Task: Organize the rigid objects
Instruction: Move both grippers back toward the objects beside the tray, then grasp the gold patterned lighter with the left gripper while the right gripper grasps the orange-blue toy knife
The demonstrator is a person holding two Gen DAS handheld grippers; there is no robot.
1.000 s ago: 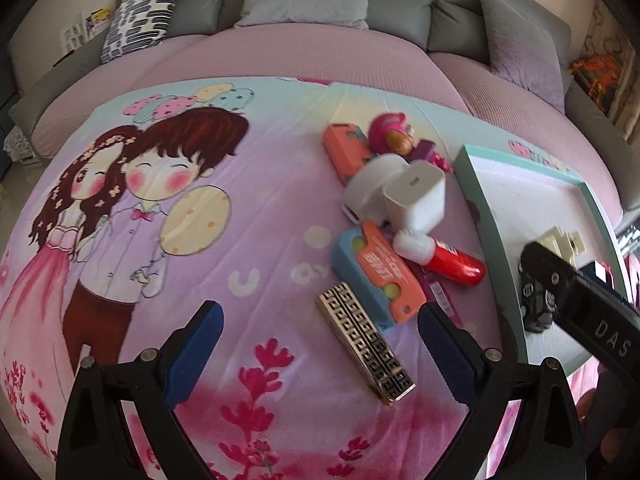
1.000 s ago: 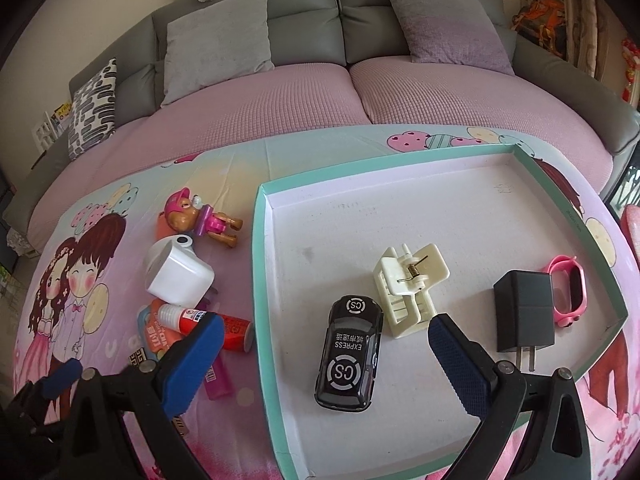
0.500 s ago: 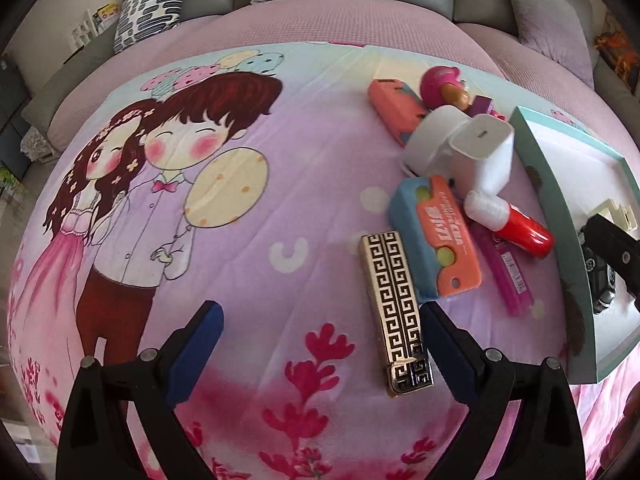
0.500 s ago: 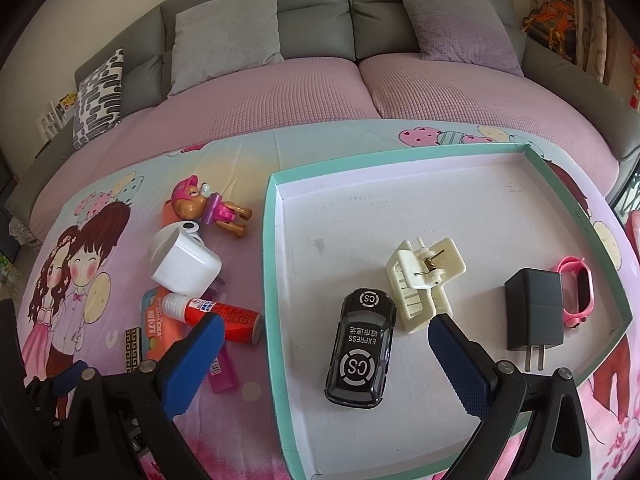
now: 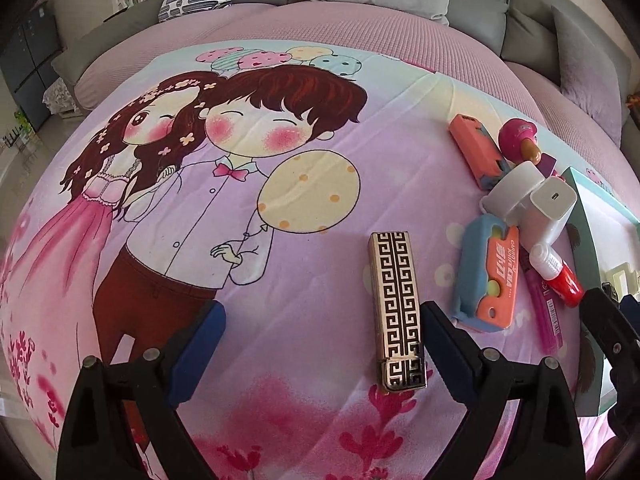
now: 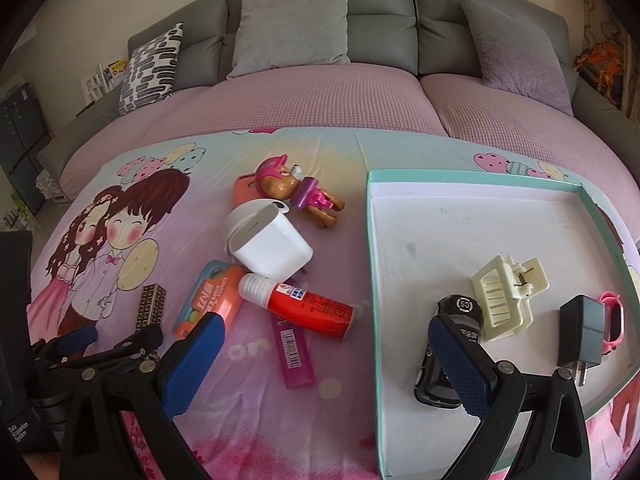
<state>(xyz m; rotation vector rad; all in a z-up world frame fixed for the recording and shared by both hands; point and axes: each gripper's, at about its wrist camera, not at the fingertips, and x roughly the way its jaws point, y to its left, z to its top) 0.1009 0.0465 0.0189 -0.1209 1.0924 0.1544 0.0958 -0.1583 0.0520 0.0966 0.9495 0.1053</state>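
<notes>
A gold and black patterned bar (image 5: 398,312) lies on the printed sheet, just inside my open, empty left gripper's (image 5: 320,328) right finger. The bar also shows in the right wrist view (image 6: 151,305). Loose beside it lie a blue-orange case (image 5: 490,276), a red glue bottle (image 6: 300,306), a white charger (image 6: 272,240), a pink lighter (image 6: 294,350) and a toy dog (image 6: 298,190). My right gripper (image 6: 324,344) is open and empty over the teal tray's left rim (image 6: 374,280). The tray holds a black toy car (image 6: 444,344), a cream hair clip (image 6: 506,296), a black adapter (image 6: 582,332) and a pink band (image 6: 614,320).
The sheet covers a pink round bed. Grey cushions (image 6: 288,28) and a patterned pillow (image 6: 150,68) line the headboard behind. An orange case (image 5: 476,148) lies behind the charger. The left gripper shows at the lower left of the right wrist view (image 6: 100,340).
My left gripper has moved forward and left, so the patterned bar now lies by its right finger. My right gripper has swung left from over the tray toward the loose pile.
</notes>
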